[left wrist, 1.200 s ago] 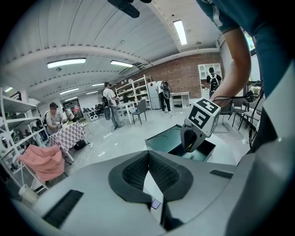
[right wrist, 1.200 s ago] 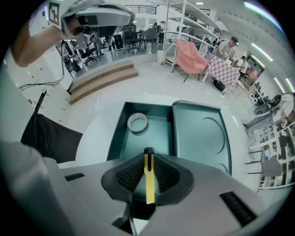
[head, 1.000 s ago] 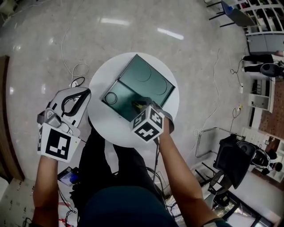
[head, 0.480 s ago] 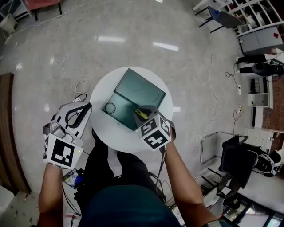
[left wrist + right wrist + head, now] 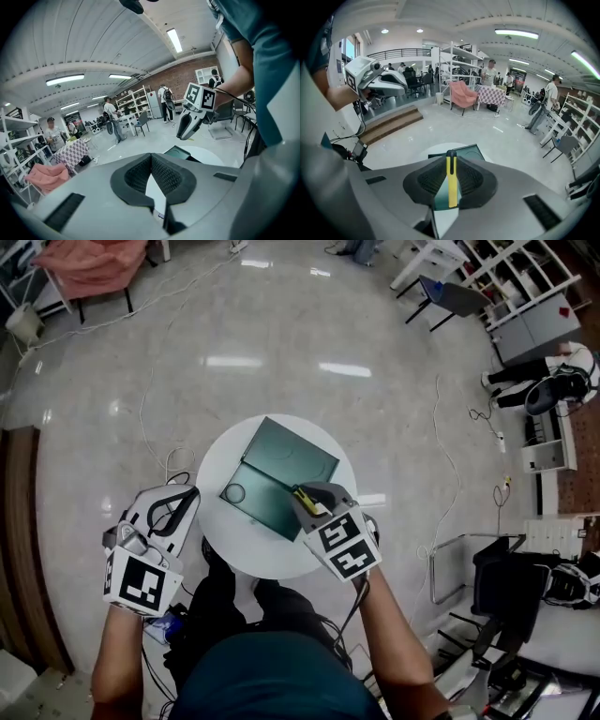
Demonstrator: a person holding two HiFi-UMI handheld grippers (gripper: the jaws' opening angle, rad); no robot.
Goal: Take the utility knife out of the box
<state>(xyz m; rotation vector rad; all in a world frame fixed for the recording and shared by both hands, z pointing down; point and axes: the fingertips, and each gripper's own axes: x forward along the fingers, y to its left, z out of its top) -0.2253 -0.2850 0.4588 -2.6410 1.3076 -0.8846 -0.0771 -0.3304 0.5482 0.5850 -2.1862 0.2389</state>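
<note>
Slim yellow plastic utility knife (image 5: 452, 185) was clamped in right gripper (image 5: 451, 171) jaws. Left gripper (image 5: 151, 158) jaws were closed, empty. Square dark-green box (image 5: 286, 460) lay on round white bench (image 5: 272, 554).

Round white table (image 5: 246, 551) on glossy pale floor (image 5: 281, 324); open dark-green box (image 5: 291, 460) lies flat on table.

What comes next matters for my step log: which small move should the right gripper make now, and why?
Probably carry the knife sideways to bare table and lower it: the right gripper is clamped on it, held above the open box.
</note>
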